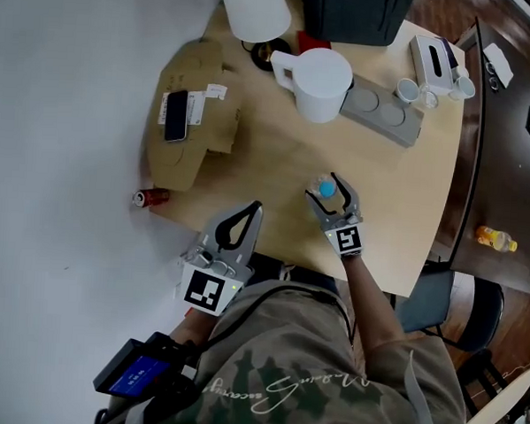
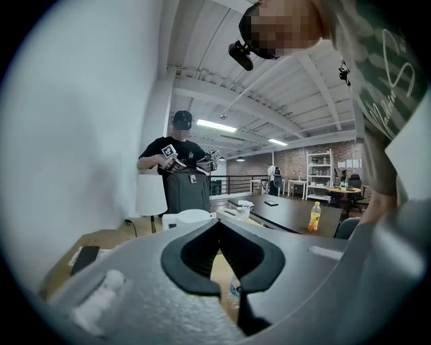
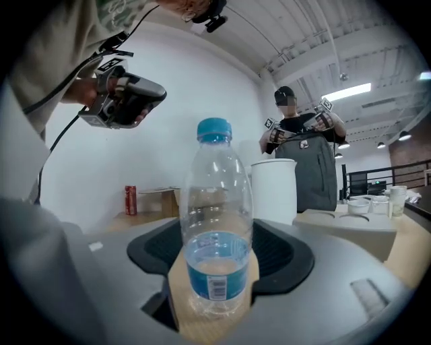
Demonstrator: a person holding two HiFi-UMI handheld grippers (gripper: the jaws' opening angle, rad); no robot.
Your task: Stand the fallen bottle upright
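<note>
Seen from above, a clear plastic water bottle [image 3: 217, 229] with a blue cap and blue label stands upright on a pale wooden table [image 1: 407, 196], near the edge closest to the person. A little water sits in its bottom. The right gripper [image 1: 324, 194] reaches in from 6 o'clock. Its jaws are spread wide around the bottle's lower body, with a pad against each side, so it has the bottle in its grasp.

The left gripper [image 1: 253, 211] is at 8 o'clock from the bottle, over the table's near edge. Its jaw tips are together and nothing is between them. In the right gripper view it is raised above the table, at 10 o'clock from the bottle cap.

A white jug [image 1: 320, 84] stands at 12 o'clock from the bottle, well apart. At 10 o'clock lies a flattened cardboard box [image 1: 195, 114] with a phone [image 1: 176, 115] on it. A red can [image 1: 149, 197] stands at 9 o'clock, by the table's far left edge.
</note>
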